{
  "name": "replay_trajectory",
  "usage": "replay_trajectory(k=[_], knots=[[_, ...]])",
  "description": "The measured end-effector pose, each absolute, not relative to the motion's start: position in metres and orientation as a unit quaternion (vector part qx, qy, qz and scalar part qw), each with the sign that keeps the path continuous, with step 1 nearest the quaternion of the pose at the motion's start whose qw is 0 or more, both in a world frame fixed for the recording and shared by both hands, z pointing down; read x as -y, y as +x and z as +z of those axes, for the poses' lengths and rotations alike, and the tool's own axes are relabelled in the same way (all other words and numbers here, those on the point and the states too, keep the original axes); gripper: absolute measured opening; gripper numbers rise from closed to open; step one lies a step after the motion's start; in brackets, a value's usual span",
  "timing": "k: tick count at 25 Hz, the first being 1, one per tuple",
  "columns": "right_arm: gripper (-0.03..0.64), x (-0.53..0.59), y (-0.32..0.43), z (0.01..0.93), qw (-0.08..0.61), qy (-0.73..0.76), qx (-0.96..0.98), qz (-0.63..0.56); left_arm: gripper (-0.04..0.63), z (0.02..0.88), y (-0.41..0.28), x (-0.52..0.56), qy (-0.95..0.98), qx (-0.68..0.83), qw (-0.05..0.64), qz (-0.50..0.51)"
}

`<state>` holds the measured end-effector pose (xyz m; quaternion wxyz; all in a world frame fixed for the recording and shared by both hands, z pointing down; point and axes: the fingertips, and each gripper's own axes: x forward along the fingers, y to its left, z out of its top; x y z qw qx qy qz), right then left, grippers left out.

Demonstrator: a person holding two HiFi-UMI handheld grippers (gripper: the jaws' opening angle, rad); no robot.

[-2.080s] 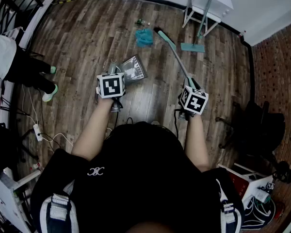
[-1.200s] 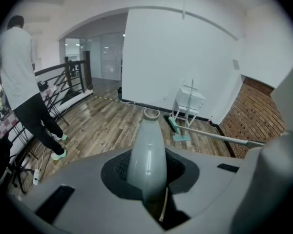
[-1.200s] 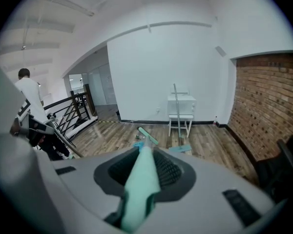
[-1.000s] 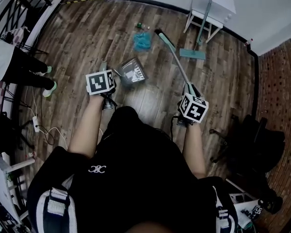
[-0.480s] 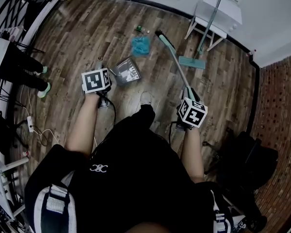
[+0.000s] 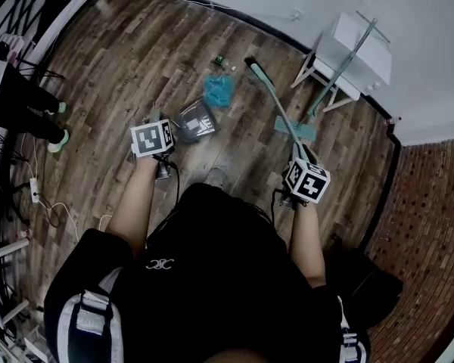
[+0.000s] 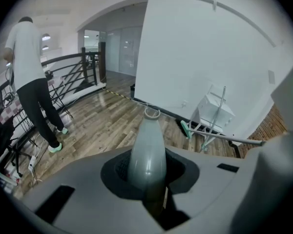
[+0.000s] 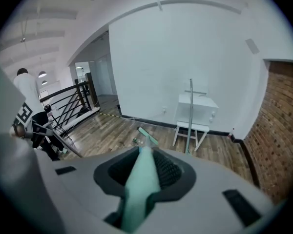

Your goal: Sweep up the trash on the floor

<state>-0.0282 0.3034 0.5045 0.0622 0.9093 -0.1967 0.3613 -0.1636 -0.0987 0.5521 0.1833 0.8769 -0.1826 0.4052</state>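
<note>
My left gripper (image 6: 154,140) is shut on the grey handle (image 7: 147,147) of a dark dustpan (image 6: 196,119), which rests on the wooden floor. Just beyond the pan lies a crumpled teal scrap (image 6: 219,89). A small green piece of trash (image 6: 221,59) lies farther off. My right gripper (image 6: 305,175) is shut on the teal handle (image 8: 139,184) of a broom. The broom's head (image 6: 255,67) touches the floor beyond and to the right of the teal scrap. In the gripper views each handle fills the gap between the jaws, at my left gripper (image 7: 147,177) and my right gripper (image 8: 139,182).
A white stool (image 6: 353,48) stands by the white wall with a teal-headed mop (image 6: 295,129) leaning on it. A person (image 6: 15,97) stands at the left beside a black railing (image 7: 83,74). Cables and a power strip (image 6: 34,191) lie on the left. A brick wall (image 6: 431,225) closes the right.
The head view has swung, so the stool and wall sit farther right. The dustpan now lies a little closer to the teal scrap. Both grippers keep their hold.
</note>
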Motion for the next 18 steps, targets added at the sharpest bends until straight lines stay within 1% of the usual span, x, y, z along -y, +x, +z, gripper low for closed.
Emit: replay_trajectory(k=[4,11,18], knots=[[0.101,-0.281,0.026,0.5,0.086,0.906,0.212,0.355,0.066,0.558,-0.135,0.108,0.874,0.196,0.194,0.4],[0.101,-0.242,0.125,0.513,0.106,0.893,0.249,0.359,0.066,0.569,-0.115,0.117,0.859,0.24,0.218,0.395],[0.101,-0.178,0.265,0.549,0.142,0.863,0.308,0.375,0.066,0.596,-0.096,0.115,0.812,0.338,0.257,0.4]])
